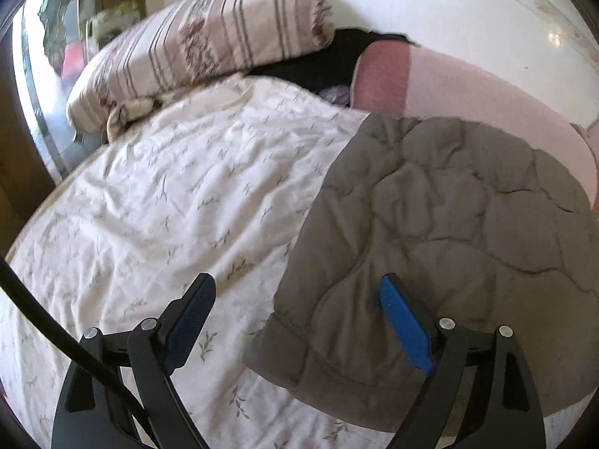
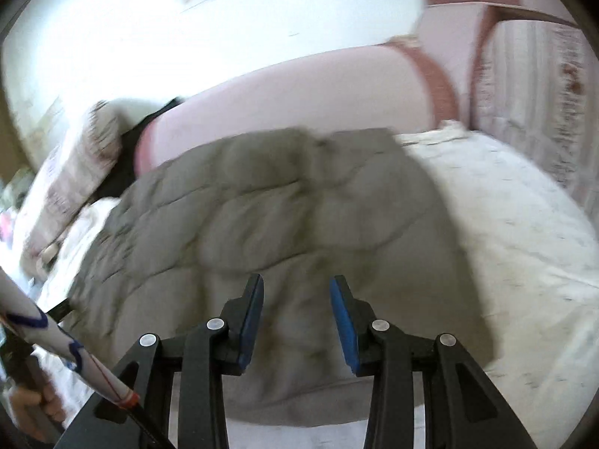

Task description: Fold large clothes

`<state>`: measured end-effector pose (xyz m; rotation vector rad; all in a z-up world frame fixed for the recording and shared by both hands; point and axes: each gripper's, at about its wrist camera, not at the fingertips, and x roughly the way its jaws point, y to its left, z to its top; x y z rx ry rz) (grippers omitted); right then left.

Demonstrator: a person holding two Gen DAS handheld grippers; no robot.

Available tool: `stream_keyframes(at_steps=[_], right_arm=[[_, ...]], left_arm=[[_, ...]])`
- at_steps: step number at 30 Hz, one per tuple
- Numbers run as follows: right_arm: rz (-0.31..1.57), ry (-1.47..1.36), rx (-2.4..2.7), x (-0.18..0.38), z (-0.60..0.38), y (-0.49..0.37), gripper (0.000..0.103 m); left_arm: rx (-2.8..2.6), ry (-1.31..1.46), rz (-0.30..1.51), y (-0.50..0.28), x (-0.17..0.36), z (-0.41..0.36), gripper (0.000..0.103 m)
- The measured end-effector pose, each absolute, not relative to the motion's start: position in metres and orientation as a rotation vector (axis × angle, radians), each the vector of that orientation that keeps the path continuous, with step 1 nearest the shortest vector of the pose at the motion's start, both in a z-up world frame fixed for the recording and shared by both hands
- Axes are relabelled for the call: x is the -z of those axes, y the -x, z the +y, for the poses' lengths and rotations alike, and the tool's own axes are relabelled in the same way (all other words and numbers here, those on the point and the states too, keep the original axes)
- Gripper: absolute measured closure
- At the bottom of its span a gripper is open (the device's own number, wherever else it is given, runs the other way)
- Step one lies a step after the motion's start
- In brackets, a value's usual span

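Note:
A grey quilted garment (image 1: 441,247) lies folded on a white floral bed cover (image 1: 157,194). In the left wrist view it fills the right half. My left gripper (image 1: 295,292) is open wide above the garment's left edge and holds nothing. In the right wrist view, which is blurred, the garment (image 2: 284,224) lies spread in the middle. My right gripper (image 2: 295,292) is open above its near part and holds nothing.
A striped pillow (image 1: 194,45) lies at the head of the bed, with dark cloth (image 1: 322,60) and a pink blanket (image 1: 449,86) behind the garment. A white wall (image 1: 449,7) stands behind. The person's left hand (image 2: 33,408) shows at the lower left in the right wrist view.

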<state>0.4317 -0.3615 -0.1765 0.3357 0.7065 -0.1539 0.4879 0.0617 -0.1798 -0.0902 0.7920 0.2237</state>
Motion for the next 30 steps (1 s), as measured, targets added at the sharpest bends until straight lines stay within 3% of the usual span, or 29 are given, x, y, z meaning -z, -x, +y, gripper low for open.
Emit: stream_keyframes(at_steps=[4, 11, 20, 30], right_arm=[[0.793, -0.473, 0.207, 0.200, -0.392, -0.437, 0.077], [0.847, -0.575, 0.182, 0.220, -0.404, -0.442, 0.076], [0.733, -0.570, 0.260, 0.187, -0.430, -0.417, 0.077], [0.853, -0.658, 0.252, 0.224, -0.450, -0.419, 0.078]], left_arm=[[-0.215, 0.107, 0.837, -0.495, 0.191, 0.062, 0.014], [-0.173, 0.183, 0.886, -0.499, 0.201, 0.072, 0.013], [-0.224, 0.182, 0.810, -0.488, 0.179, 0.081, 0.013], [-0.249, 0.097, 0.850, -0.496, 0.194, 0.071, 0.013]])
